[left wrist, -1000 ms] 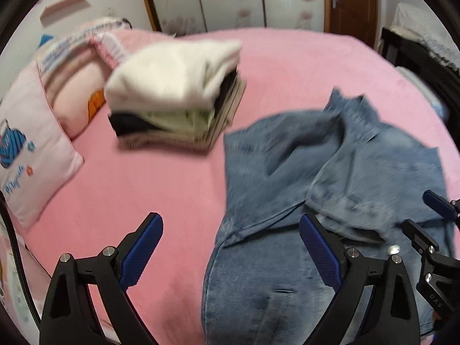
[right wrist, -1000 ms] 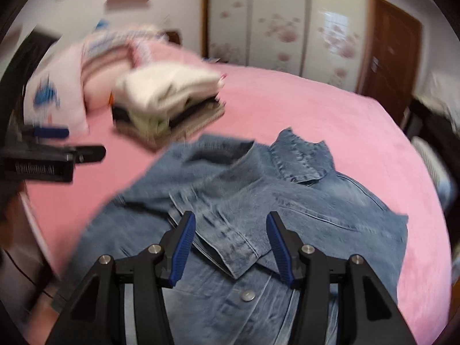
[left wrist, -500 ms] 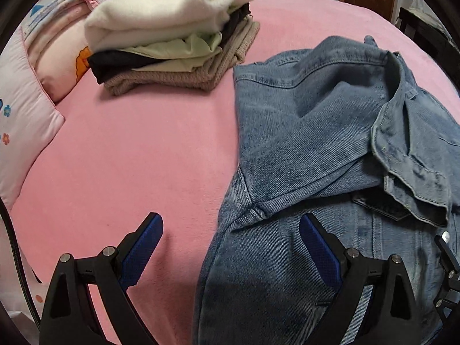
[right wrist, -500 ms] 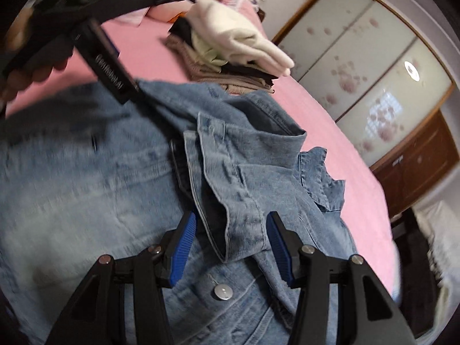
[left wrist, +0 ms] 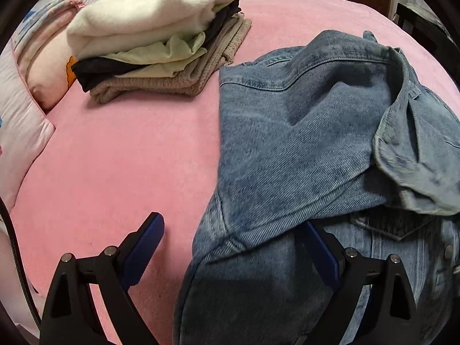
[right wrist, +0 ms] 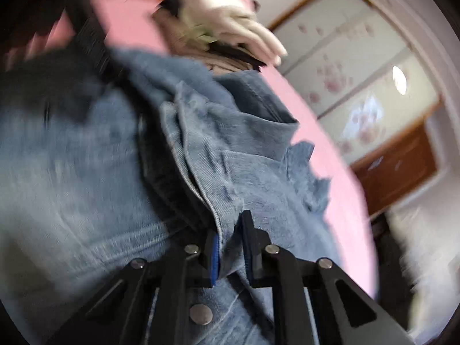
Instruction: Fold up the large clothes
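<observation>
A blue denim jacket lies rumpled on the pink bed, a sleeve folded across its front. My left gripper is open at the jacket's near left shoulder; its right finger is tucked under a fold of denim, its left finger stands over the bare bed. In the blurred right wrist view my right gripper is shut on the denim jacket's front edge, above a metal button.
A stack of folded clothes, white on top, sits at the far left of the bed, and shows blurred in the right wrist view. Pillows lie at the left edge. Wardrobe doors and a brown door stand behind.
Both grippers dropped down to the jacket. My right gripper closed on the front edge. My left gripper's right finger slid under the denim fold.
</observation>
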The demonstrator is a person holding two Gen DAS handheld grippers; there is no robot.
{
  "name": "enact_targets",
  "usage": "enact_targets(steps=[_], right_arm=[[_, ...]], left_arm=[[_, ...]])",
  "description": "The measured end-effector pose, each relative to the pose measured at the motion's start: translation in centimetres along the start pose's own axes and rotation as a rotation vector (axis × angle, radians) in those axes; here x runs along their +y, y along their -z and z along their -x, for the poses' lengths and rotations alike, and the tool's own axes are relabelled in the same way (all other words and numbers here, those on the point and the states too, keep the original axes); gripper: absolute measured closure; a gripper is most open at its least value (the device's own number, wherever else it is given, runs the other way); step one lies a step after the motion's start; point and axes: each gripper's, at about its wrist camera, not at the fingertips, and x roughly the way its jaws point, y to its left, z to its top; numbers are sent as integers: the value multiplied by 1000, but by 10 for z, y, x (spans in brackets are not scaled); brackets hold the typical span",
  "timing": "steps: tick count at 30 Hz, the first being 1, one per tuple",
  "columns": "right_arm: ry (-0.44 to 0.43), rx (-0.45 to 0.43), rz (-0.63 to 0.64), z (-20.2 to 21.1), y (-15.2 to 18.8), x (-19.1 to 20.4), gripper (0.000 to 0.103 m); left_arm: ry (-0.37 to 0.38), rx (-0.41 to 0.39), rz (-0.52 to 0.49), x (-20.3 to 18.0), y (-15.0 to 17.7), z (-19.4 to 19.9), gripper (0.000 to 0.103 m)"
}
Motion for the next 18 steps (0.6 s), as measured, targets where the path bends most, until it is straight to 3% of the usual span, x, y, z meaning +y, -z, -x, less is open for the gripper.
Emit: enact_targets(steps=[6, 9, 10, 13, 16, 18], right_arm=[[-157, -47, -486, 27, -19, -104, 94], [-249, -78, -838, 33, -5, -170, 94], [-264, -84, -950, 31, 5, -188, 95], [-262, -71, -1250, 13, 52, -233, 96], [-245, -5, -1452, -8, 106, -246, 96], [-198, 54, -1494, -19, 130, -241, 96]], left_arm=[[-11, 9, 16, -2, -6, -3, 22], [-24, 4, 31, 0, -6, -4, 22], [-29, 5, 38, 0, -6, -4, 23], [-32, 23, 61, 5, -6, -7, 39], [3, 39, 102, 12, -5, -10, 48], [13, 40, 114, 13, -5, -10, 52]])
